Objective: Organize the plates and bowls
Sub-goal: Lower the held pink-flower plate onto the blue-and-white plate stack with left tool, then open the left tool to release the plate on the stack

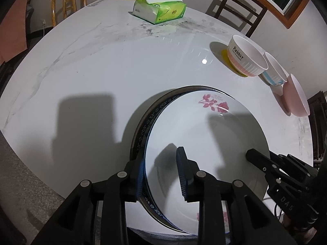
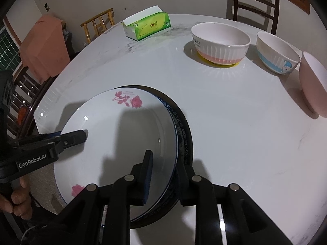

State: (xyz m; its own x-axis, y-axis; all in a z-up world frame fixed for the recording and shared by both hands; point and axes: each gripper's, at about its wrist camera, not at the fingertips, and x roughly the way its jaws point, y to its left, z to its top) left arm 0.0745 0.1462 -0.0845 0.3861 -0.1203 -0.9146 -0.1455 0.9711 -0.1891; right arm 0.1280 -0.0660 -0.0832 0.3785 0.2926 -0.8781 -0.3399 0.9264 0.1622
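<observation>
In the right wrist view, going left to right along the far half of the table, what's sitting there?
Green tissue pack → pink-banded ribbed bowl on a yellow coaster → blue-striped bowl → plain pink bowl at the picture's right edge.

**Plates stacked, bowls lined up**

Your rose-printed white plate sits on a blue-patterned plate near the table's edge. Beyond stand three upright bowls: pink-banded, blue-banded, plain pink.

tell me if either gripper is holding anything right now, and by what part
Nothing looks gripped. Left gripper and right gripper each straddle the rim of the rose plate on opposite sides, but their inner pads stand clear of it.
</observation>
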